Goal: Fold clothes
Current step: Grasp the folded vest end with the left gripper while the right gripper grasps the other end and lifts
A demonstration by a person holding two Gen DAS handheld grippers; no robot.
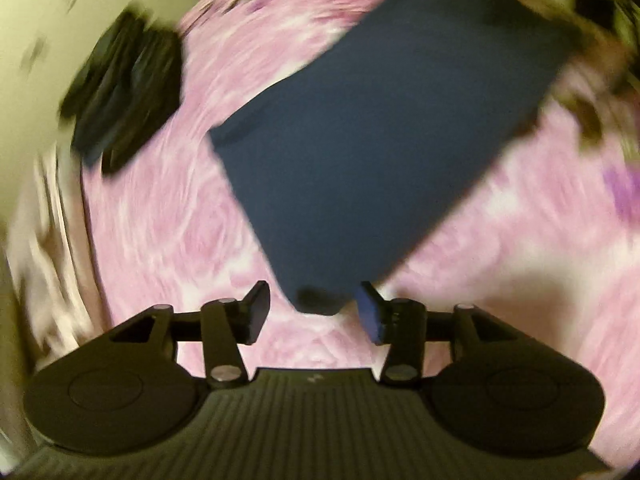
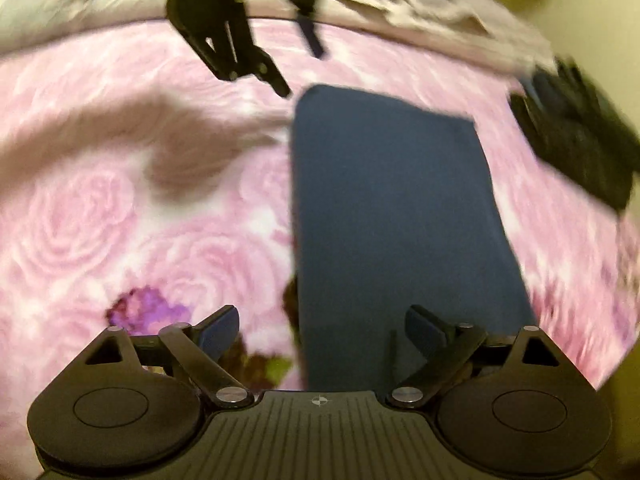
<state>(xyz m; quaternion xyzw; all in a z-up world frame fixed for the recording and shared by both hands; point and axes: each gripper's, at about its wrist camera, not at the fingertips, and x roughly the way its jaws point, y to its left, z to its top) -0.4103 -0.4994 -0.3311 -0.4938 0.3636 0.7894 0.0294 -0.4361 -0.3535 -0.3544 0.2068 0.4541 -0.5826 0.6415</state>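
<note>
A dark blue garment (image 1: 372,128), folded into a long rectangle, lies flat on a pink rose-print bedspread (image 1: 168,216). My left gripper (image 1: 314,312) is open, its fingers either side of the garment's near corner, holding nothing. In the right wrist view the same garment (image 2: 396,208) runs away from my right gripper (image 2: 322,330), which is open and empty over its near end. The left gripper (image 2: 288,64) shows at the garment's far end in that view. Both views are motion-blurred.
A pile of dark clothes (image 1: 124,92) lies on the bedspread by its edge, also in the right wrist view (image 2: 576,136). Pale rumpled bedding (image 2: 440,4) lies beyond the spread. A yellowish wall (image 1: 36,20) borders the bed.
</note>
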